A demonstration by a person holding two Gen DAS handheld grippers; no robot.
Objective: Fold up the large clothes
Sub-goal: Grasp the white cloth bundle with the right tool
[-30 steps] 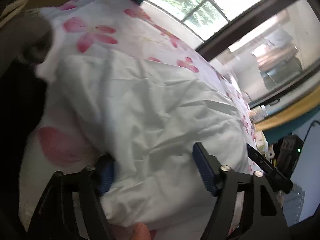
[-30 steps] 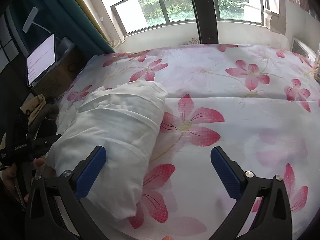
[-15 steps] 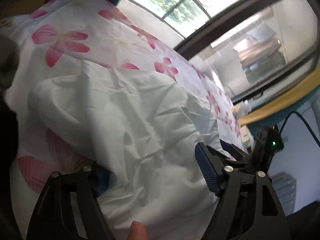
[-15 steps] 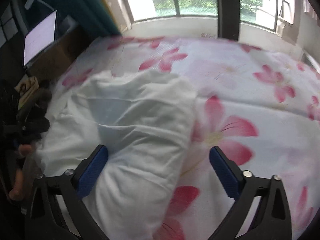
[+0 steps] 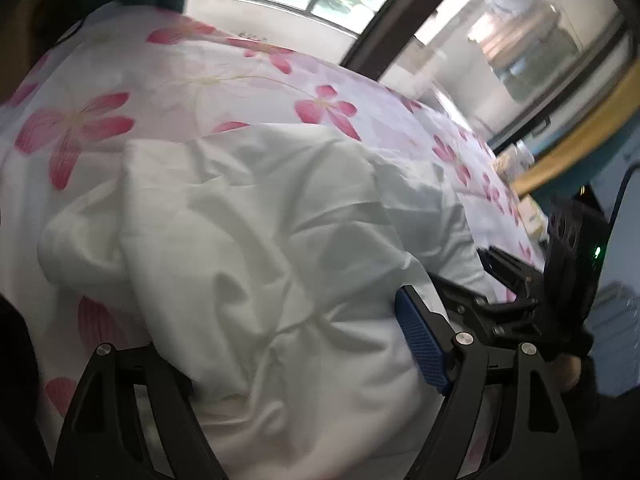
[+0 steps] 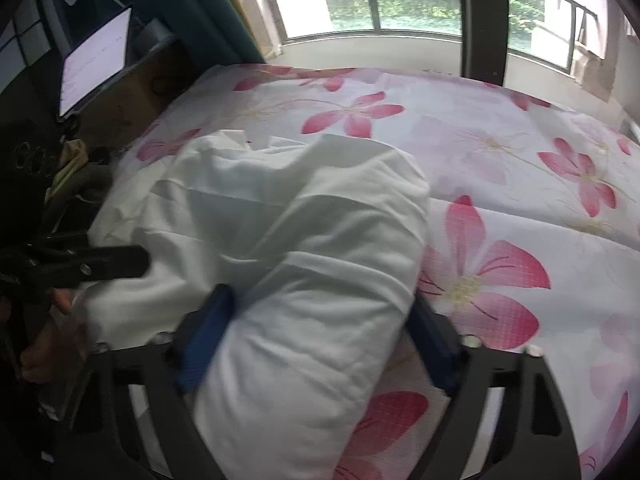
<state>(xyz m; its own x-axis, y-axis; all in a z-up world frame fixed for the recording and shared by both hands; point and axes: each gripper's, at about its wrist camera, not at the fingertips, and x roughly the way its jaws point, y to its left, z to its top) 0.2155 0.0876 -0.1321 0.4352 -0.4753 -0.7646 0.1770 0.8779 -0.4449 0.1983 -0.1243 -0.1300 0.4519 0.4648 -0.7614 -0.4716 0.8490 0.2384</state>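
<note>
Plainly at the centre of both views: a bulky white padded garment (image 6: 304,240), already doubled over into a fat, creased roll and lying lengthwise on the near left part of the bed, close to its edge. Judged as partly folded, with the roll loose and puffy rather than flat.

Clamped across the near end of that roll, the right gripper (image 6: 320,344), blue pads (image 6: 204,340) pressed into the cloth from both sides at a middling width. Probably held so to gather the thick layers in one bite and stop them springing apart. Some blur here, so the firmness of the bite hard to judge.

Set against the roll's left flank, the left gripper (image 5: 304,364), spread wide and straddling the fabric, one blue pad (image 5: 420,344) bare beside the cloth, the other buried under a fold. No telling whether any cloth is truly pinched there. Likely placed opposite its partner to steady the bundle from the far side and share its weight.

Beneath all this, a white bed sheet printed with large pink flowers (image 6: 500,140), smooth and mostly uncovered to the right, giving room for laying the garment out or turning it. Beyond the bed, a wide dark-framed window (image 6: 400,0) onto greenery; to the left, a lit laptop screen (image 6: 96,64) beside a teal curtain (image 6: 208,4).
</note>
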